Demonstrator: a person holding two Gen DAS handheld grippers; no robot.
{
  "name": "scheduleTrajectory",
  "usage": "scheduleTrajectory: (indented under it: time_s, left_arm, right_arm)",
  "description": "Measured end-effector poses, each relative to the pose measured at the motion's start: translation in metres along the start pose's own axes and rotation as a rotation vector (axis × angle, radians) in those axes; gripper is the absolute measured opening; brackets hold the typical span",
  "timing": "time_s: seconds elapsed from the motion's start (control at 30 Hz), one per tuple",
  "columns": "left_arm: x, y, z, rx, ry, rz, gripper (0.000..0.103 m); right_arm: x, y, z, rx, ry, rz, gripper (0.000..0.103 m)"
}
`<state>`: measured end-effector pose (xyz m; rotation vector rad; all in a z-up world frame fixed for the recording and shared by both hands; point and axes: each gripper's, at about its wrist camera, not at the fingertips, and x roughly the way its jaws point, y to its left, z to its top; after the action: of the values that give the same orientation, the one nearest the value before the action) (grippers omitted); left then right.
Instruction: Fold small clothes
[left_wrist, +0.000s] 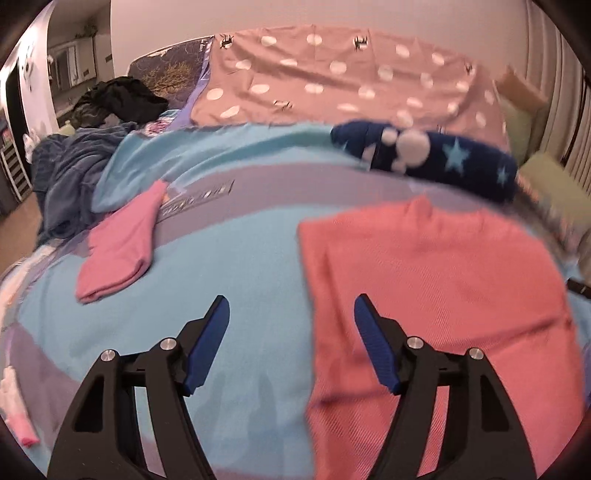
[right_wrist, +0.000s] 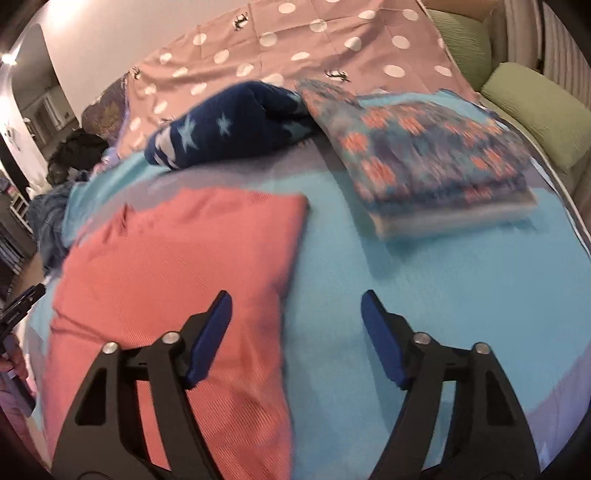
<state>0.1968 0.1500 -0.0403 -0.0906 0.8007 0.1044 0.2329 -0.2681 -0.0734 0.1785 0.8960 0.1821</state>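
Coral garment (left_wrist: 436, 295) lies flat on blue bed cover (left_wrist: 240, 280), lower right of left-wrist frame, centre-left of right-wrist frame. Left tongs (left_wrist: 291, 314) apart, empty, straddling garment's left edge. Right tongs (right_wrist: 295, 306) apart, empty, over its right edge. Folded pink piece (left_wrist: 118, 251) at left; star-print navy bundle (right_wrist: 221, 129) beyond; folded patterned stack (right_wrist: 436, 158) upper right.

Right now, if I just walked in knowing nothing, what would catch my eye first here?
Probably the big coral-pink garment lying flat on the blue bedspread, straddled by two open black-and-blue grippers, the left gripper at its left edge and the right gripper at its right. Behind it lie a navy star-patterned bundle and a folded patterned stack.
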Motion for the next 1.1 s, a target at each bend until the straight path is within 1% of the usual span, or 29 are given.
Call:
scheduleTrajectory:
  time_s: [0.03, 0.07, 0.1, 0.17, 0.23, 0.27, 0.3, 0.33, 0.37, 0.4, 0.43, 0.47, 0.5, 0.53, 0.57, 0.6, 0.63, 0.67, 0.7, 0.73, 0.77, 0.8, 0.83, 0.87, 0.9, 0.97, 1.03, 1.07, 1.1]
  left_arm:
    - [0.006, 0.001, 0.009, -0.012, 0.002, -0.002, 0.071]
    - [0.013, 0.001, 0.018, -0.021, 0.003, 0.015, 0.071]
    - [0.019, 0.001, 0.025, -0.019, 0.002, 0.024, 0.071]
    - [0.031, -0.005, 0.04, 0.012, -0.009, 0.0, 0.069]
    - [0.045, -0.015, 0.053, 0.063, 0.011, -0.028, 0.052]
    - [0.053, -0.018, 0.059, 0.087, 0.033, -0.046, 0.032]
    - [0.062, -0.024, 0.065, 0.112, 0.058, -0.064, 0.018]
    - [0.069, -0.03, 0.071, 0.135, 0.076, -0.074, 0.017]
    - [0.08, -0.04, 0.077, 0.175, 0.086, -0.075, 0.017]
    - [0.085, -0.045, 0.079, 0.196, 0.088, -0.074, 0.017]
    - [0.091, -0.051, 0.081, 0.222, 0.092, -0.081, 0.017]
    - [0.099, -0.062, 0.082, 0.259, 0.098, -0.105, 0.017]
    - [0.104, -0.069, 0.082, 0.287, 0.101, -0.124, 0.023]
    - [0.11, -0.078, 0.08, 0.329, 0.111, -0.138, 0.03]
    - [0.116, -0.085, 0.078, 0.368, 0.118, -0.125, 0.041]
    - [0.124, -0.093, 0.072, 0.427, 0.115, -0.072, 0.041]
    - [0.133, -0.102, 0.065, 0.5, 0.091, -0.002, 0.042]
    - [0.136, -0.104, 0.063, 0.522, 0.069, 0.031, 0.046]
    - [0.136, -0.105, 0.063, 0.522, 0.054, 0.067, 0.052]
    - [0.136, -0.105, 0.065, 0.517, 0.048, 0.089, 0.052]
    - [0.135, -0.104, 0.066, 0.518, 0.039, 0.119, 0.052]
    - [0.134, -0.102, 0.067, 0.525, 0.027, 0.162, 0.051]
    - [0.132, -0.1, 0.066, 0.534, 0.013, 0.211, 0.05]
    - [0.13, -0.094, 0.064, 0.555, -0.003, 0.327, 0.05]
    - [0.124, -0.088, 0.062, 0.554, -0.016, 0.34, 0.05]
    - [0.095, -0.062, 0.056, 0.474, -0.047, 0.249, 0.05]
    - [0.066, -0.033, 0.048, 0.36, -0.055, 0.188, 0.05]
    - [0.053, -0.019, 0.041, 0.313, -0.057, 0.151, 0.051]
    - [0.039, -0.007, 0.031, 0.269, -0.056, 0.109, 0.051]
  right_arm:
    - [0.005, 0.004, 0.008, -0.013, 0.007, -0.006, 0.057]
    - [0.008, 0.007, 0.014, -0.021, 0.008, -0.014, 0.051]
    - [0.013, 0.012, 0.021, -0.035, 0.011, -0.012, 0.042]
    - [0.02, 0.023, 0.035, -0.07, 0.017, 0.023, 0.038]
    - [0.028, 0.038, 0.048, -0.128, 0.015, 0.035, 0.038]
    - [0.036, 0.052, 0.058, -0.175, 0.024, 0.043, 0.038]
    - [0.042, 0.061, 0.064, -0.202, 0.035, 0.055, 0.04]
    - [0.051, 0.072, 0.071, -0.229, 0.052, 0.073, 0.047]
    - [0.057, 0.079, 0.075, -0.247, 0.061, 0.079, 0.05]
    - [0.066, 0.088, 0.08, -0.272, 0.069, 0.074, 0.055]
    - [0.075, 0.097, 0.083, -0.301, 0.07, 0.053, 0.064]
    - [0.081, 0.101, 0.084, -0.322, 0.07, 0.03, 0.069]
    - [0.091, 0.107, 0.085, -0.349, 0.071, -0.009, 0.074]
    - [0.103, 0.11, 0.084, -0.374, 0.081, -0.062, 0.071]
    - [0.113, 0.11, 0.083, -0.395, 0.09, -0.131, 0.07]
    - [0.125, 0.109, 0.08, -0.411, 0.081, -0.223, 0.07]
    - [0.127, 0.105, 0.08, -0.389, 0.046, -0.241, 0.07]
    - [0.127, 0.102, 0.08, -0.361, 0.035, -0.251, 0.07]
    - [0.127, 0.099, 0.08, -0.331, 0.023, -0.272, 0.07]
    - [0.126, 0.098, 0.08, -0.323, 0.013, -0.293, 0.07]
    - [0.125, 0.097, 0.08, -0.323, -0.003, -0.341, 0.069]
    - [0.122, 0.095, 0.081, -0.326, -0.021, -0.386, 0.066]
    - [0.114, 0.09, 0.08, -0.318, -0.034, -0.382, 0.057]
    - [0.103, 0.083, 0.079, -0.292, -0.035, -0.334, 0.055]
    - [0.088, 0.074, 0.075, -0.253, -0.037, -0.271, 0.055]
    - [0.056, 0.059, 0.062, -0.198, -0.054, -0.17, 0.055]
    - [0.018, 0.042, 0.03, -0.182, -0.067, -0.08, 0.055]
    - [0.006, 0.039, 0.019, -0.186, -0.064, -0.065, 0.055]
    - [-0.009, 0.033, 0.0, -0.189, -0.059, -0.049, 0.055]
